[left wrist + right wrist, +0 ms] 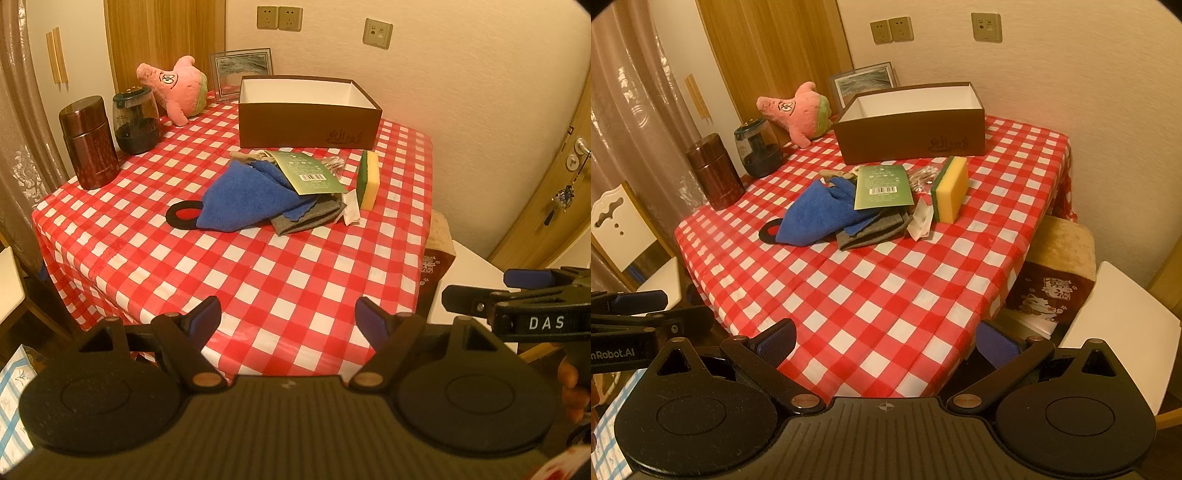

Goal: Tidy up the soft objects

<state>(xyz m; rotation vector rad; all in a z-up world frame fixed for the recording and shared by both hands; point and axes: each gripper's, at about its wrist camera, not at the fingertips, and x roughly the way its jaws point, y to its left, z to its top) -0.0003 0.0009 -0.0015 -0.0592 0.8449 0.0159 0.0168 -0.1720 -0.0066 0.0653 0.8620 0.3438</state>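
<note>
A pile of soft things lies mid-table: a blue cloth (243, 199) (816, 218) over a grey cloth (306, 219) (871, 232), a green packet (306, 173) (882, 186) on top, and a yellow-green sponge (369, 181) (951, 190) on edge to the right. A pink plush toy (177, 86) (798, 110) lies at the back left. An open brown box (306, 110) (912, 125) stands behind the pile. My left gripper (288, 314) and right gripper (886, 339) are open and empty, over the table's near edge.
A red-checked tablecloth (258, 280) (871, 295) covers the table. A brown canister (88, 140) (714, 171) and a dark glass jar (135, 122) (759, 151) stand at the left. A framed picture (240, 72) leans on the wall. A cushioned stool (1056, 266) stands to the right.
</note>
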